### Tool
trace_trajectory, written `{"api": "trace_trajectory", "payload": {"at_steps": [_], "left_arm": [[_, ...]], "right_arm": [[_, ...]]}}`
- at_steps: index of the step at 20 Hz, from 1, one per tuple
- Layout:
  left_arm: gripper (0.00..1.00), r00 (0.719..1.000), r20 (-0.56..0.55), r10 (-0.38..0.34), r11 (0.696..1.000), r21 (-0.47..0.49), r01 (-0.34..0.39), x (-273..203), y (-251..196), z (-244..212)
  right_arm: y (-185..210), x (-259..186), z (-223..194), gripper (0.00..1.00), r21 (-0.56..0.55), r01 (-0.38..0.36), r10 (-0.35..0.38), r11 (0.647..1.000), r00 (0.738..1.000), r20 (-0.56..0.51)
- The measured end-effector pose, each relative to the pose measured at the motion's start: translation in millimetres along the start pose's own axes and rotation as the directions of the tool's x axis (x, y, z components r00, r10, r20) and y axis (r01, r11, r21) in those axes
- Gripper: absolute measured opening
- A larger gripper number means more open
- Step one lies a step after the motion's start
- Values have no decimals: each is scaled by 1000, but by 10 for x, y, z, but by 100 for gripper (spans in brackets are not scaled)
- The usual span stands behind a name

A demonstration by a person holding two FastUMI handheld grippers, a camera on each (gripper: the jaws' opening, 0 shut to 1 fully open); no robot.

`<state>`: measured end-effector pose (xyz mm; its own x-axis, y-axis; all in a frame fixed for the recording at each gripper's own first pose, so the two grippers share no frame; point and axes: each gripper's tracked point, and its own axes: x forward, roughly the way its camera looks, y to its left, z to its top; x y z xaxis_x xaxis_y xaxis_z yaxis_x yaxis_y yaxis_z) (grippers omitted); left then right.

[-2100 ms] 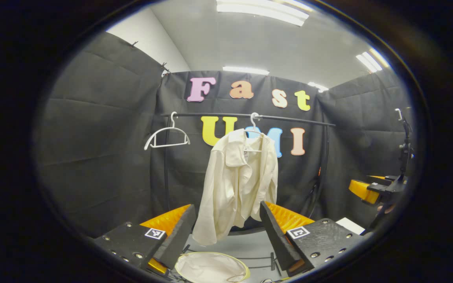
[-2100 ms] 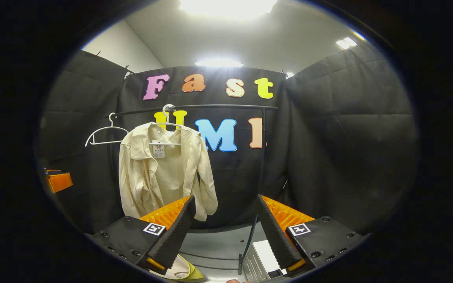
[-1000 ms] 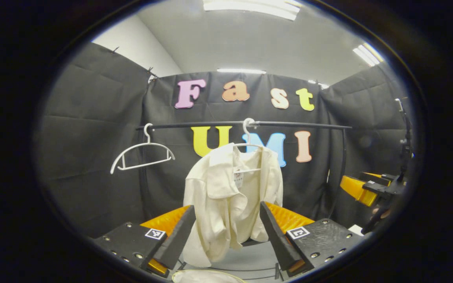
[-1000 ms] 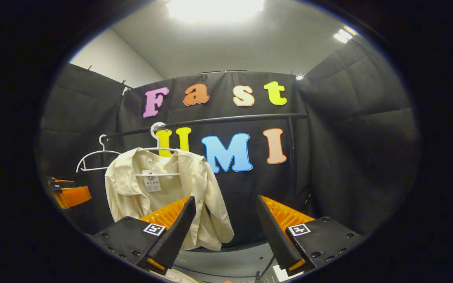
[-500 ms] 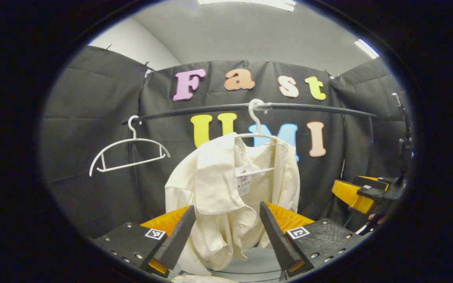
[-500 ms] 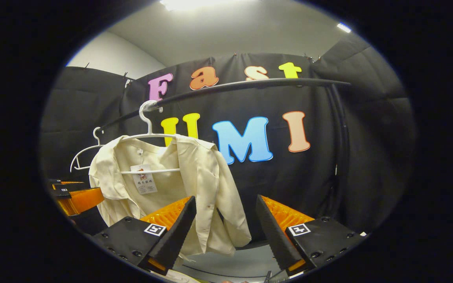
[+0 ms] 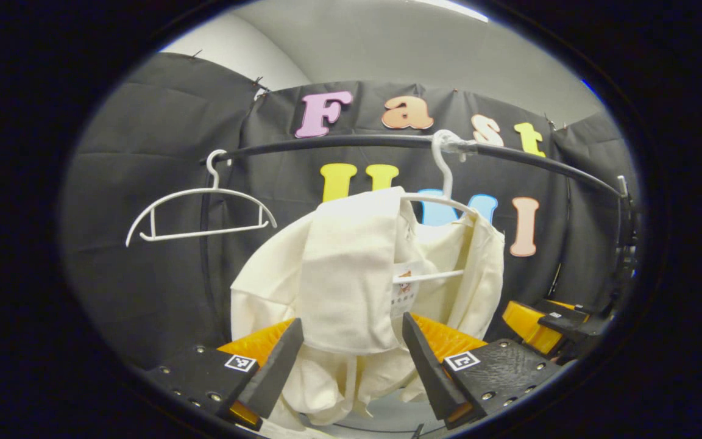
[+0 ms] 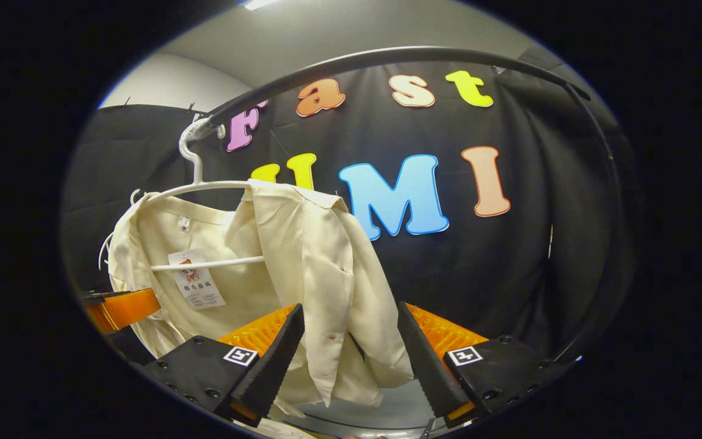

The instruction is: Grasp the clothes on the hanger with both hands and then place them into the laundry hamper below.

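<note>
Left gripper [image 7: 351,360]: jaws wide apart, cream shirt [image 7: 351,286] hanging between fingers, no clamp visible. Right gripper [image 8: 351,360]: jaws also spread, shirt's right front panel between them. Square coded marker on each finger base. Shirt on white hanger [image 8: 205,189] on black rail [image 7: 339,141]; paper tag [image 8: 195,280] at collar, print too small to read. Empty white hanger [image 7: 198,210] alongside on rail. Black cloth walls, grey ceiling.
</note>
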<state>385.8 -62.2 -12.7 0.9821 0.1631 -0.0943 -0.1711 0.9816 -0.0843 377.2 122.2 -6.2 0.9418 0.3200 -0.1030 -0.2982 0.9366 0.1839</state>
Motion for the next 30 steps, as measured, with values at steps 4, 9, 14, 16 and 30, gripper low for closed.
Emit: {"api": "trace_trajectory", "payload": {"at_steps": [4, 9, 14, 16, 30], "left_arm": [[96, 998, -7, 66, 998, -2, -66, 149, 14, -44], [92, 991, -3, 134, 989, 61, -134, 279, 53, -80], [25, 985, 5, 174, 979, 107, -173, 295, 157, -100], [7, 993, 2, 122, 989, 81, -121, 289, 103, -121], [7, 995, 24, 101, 994, 31, -102, 159, 158, -63]], "right_arm": [[127, 264, -49, 96, -7, -45, 45, 999, 999, -20], [156, 499, -118, 96, -25, -50, 49, 998, 998, -32], [203, 634, -174, 96, -2, -58, 57, 998, 997, -52], [242, 659, -264, 96, 5, -64, 64, 998, 995, -73], [115, 1006, -291, 19, -46, -50, 48, 998, 998, -36]]}}
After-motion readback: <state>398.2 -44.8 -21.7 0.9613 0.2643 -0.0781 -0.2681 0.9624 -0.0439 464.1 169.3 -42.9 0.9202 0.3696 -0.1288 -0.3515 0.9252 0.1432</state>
